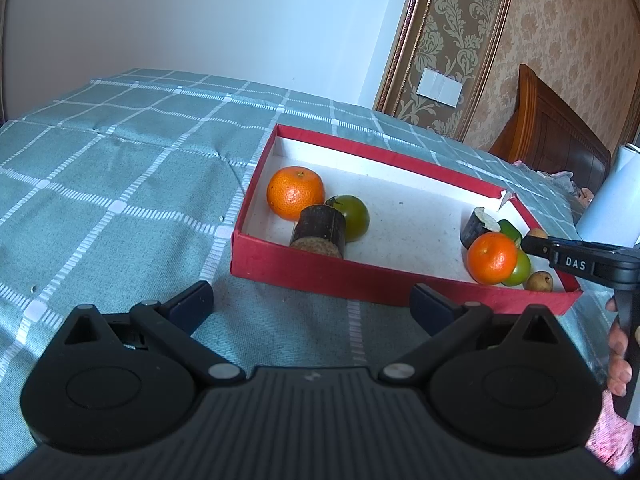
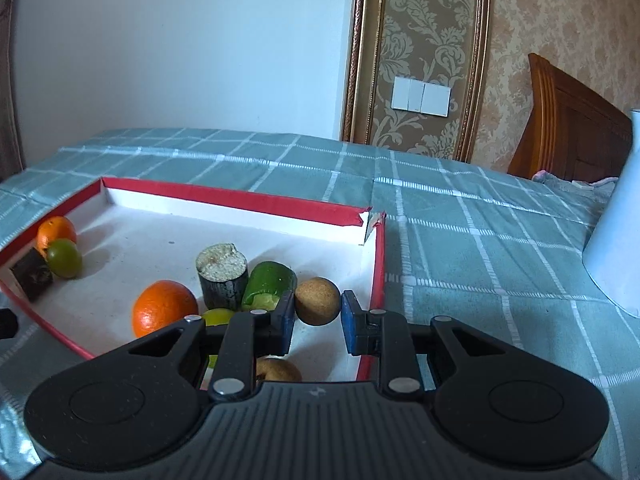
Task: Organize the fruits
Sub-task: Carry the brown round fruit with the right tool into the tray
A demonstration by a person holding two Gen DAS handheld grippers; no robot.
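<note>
A red box (image 1: 360, 280) with a white floor lies on the checked cloth. At its left end sit an orange (image 1: 295, 192), a green fruit (image 1: 354, 216) and a dark cane piece (image 1: 320, 230). At its right end are another orange (image 2: 164, 306), a cane piece (image 2: 222, 280), a cut green piece (image 2: 270, 284) and a small brown fruit (image 2: 278, 369). My right gripper (image 2: 318, 312) hangs over that right end, shut on a second round brown fruit (image 2: 318, 300). My left gripper (image 1: 312, 300) stands wide open over the cloth in front of the box, holding nothing.
A white rounded object (image 2: 616, 248) stands on the cloth to the right of the box. A wooden headboard (image 2: 568, 136) and patterned wall lie behind. Bare cloth (image 1: 100, 200) stretches left of the box. A hand (image 1: 618, 364) holds the right gripper's handle.
</note>
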